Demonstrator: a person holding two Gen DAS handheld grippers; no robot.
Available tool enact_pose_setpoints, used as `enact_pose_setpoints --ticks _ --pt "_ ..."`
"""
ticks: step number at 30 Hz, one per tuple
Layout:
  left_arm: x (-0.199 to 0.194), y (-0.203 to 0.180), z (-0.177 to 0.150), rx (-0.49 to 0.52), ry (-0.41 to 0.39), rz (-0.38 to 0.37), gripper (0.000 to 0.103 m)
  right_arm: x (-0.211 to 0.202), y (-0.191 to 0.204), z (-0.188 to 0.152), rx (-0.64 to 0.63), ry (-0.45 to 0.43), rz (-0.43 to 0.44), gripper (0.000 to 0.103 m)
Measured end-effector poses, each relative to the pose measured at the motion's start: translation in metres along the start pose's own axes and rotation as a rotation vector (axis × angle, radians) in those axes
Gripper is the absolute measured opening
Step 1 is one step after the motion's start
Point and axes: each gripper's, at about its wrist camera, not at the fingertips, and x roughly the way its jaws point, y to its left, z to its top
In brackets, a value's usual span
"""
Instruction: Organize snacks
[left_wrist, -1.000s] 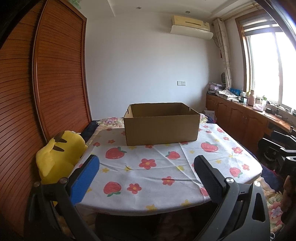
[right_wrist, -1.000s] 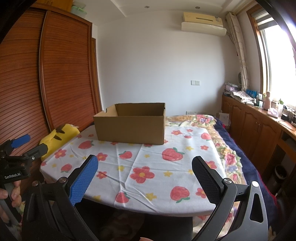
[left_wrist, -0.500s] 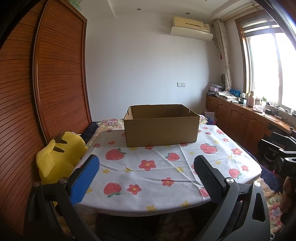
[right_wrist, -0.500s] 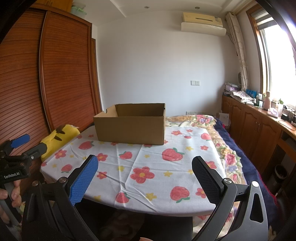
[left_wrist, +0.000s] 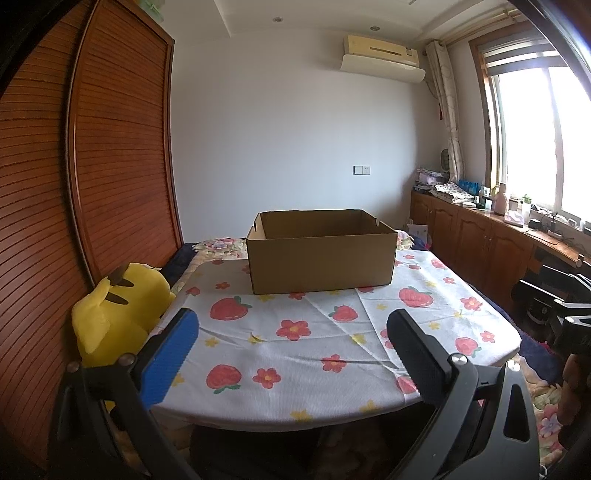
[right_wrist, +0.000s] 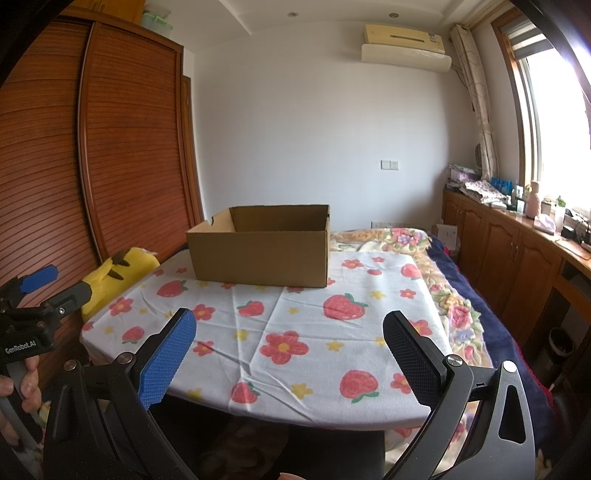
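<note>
Left gripper (left_wrist: 291, 347) and right gripper (right_wrist: 290, 343) both hover with jaws spread wide, holding nothing, short of the table's near edge. One cardboard box (left_wrist: 320, 258) stands open-topped at the far side of the strawberry-print tablecloth (left_wrist: 314, 343); one yellow plush (left_wrist: 118, 314) sits beside the left edge.

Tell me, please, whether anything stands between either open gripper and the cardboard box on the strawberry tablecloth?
Nothing visible does. Between the left gripper and the cardboard box lies only bare tablecloth; the same holds for the right gripper. The yellow plush toy sits off the table's left side. No snacks are in view.
</note>
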Motion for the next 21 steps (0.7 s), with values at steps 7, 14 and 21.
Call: enact_pose_setpoints --ticks 7,14,21 --pt "-0.0019 -0.0011 0.0016 -0.003 -0.003 0.0 0.103 -0.0003 -0.001 -0.0005 0.001 0.002 0.0 0.103" --pt "-0.0032 -0.0029 0.0013 -0.003 -0.003 0.001 0.103 0.0002 -0.0006 -0.0006 0.0 0.002 0.0 0.103" --pt "-0.0031 -0.0029 0.0012 -0.005 -0.004 0.002 0.103 -0.0012 -0.0012 -0.0012 0.0 -0.001 -0.002 0.103"
